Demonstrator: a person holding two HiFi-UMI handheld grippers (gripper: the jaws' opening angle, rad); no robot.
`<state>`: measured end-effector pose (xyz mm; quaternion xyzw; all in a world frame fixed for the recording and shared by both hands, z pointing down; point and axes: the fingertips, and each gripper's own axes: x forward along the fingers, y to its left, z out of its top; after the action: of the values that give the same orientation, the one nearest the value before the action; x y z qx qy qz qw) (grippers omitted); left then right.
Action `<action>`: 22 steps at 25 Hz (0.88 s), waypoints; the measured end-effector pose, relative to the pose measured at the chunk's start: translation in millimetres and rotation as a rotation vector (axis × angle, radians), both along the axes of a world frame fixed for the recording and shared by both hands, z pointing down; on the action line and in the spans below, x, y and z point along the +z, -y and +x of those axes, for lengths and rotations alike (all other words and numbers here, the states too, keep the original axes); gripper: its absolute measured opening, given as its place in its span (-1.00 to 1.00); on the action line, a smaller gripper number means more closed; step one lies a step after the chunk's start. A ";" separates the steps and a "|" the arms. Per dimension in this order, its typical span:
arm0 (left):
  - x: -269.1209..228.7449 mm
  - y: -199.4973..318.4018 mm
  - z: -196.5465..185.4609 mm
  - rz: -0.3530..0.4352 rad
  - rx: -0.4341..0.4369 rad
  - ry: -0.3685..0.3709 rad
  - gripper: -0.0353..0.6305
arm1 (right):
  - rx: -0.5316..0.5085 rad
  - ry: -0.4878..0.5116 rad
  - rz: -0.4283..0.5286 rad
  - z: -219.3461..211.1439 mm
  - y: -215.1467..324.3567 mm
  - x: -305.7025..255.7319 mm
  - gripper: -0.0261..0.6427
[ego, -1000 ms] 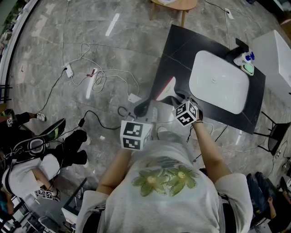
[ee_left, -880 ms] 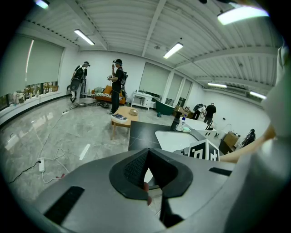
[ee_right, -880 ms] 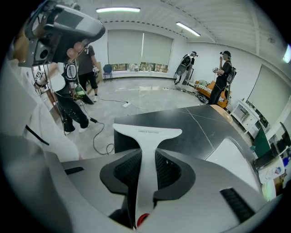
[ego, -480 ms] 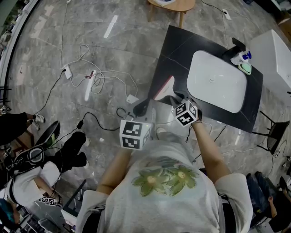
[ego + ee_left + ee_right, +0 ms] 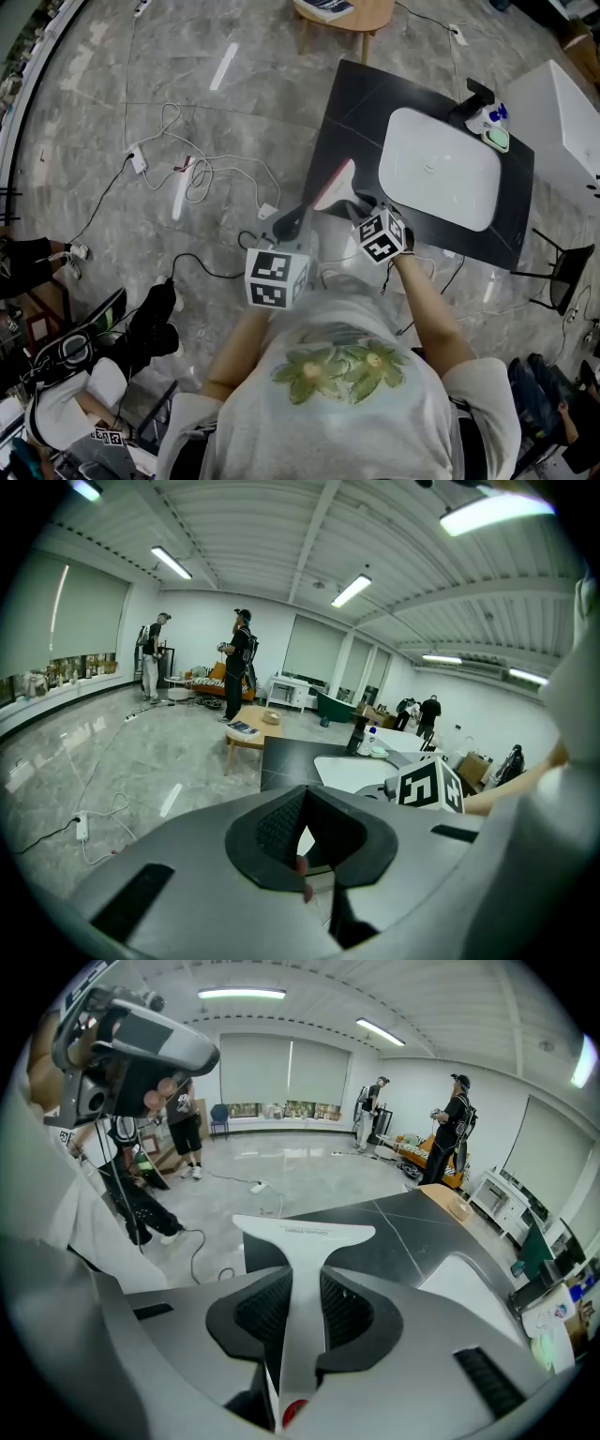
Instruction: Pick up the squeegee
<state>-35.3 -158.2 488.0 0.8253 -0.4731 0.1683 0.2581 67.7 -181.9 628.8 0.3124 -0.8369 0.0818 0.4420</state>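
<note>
Head view: pinches the squeegee [image 5: 339, 180] in the right gripper [image 5: 354, 206] over the near edge of the black table [image 5: 361, 103], beside the white basin [image 5: 436, 169], with the left gripper [image 5: 292, 221] close by. Left gripper view: pressed together, tips meeting on nothing. Right gripper view: clamped on the squeegee's handle, blade crosswise beyond the tips.

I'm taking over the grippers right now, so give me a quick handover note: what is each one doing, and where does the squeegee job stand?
Right gripper: shut on the handle of the squeegee, blade pointing ahead over the near corner of the black counter.
Left gripper: jaws together, holding nothing, beside the right one.
Done: squeegee gripped and apparently off the counter.
Left: only to hold it steady.
</note>
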 end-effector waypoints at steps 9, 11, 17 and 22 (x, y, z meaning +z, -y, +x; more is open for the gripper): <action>-8.2 -5.1 4.9 0.021 0.014 -0.007 -0.87 | 0.012 0.033 0.024 -2.6 -5.3 -23.2 -0.63; -9.3 -7.9 7.4 0.023 0.019 -0.010 -0.87 | 0.016 0.039 0.027 -2.0 -8.2 -28.2 -0.63; -12.9 -17.2 13.2 0.033 0.031 -0.014 -0.87 | 0.022 0.050 0.047 -0.1 -15.1 -44.6 -0.63; -14.3 -27.2 14.6 0.037 0.029 -0.012 -0.87 | 0.018 0.076 0.064 -1.3 -25.3 -59.6 -0.63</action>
<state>-20.7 -131.0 473.8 0.8379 -0.4624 0.1582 0.2431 66.4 -156.6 569.2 0.3305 -0.8525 0.0708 0.3988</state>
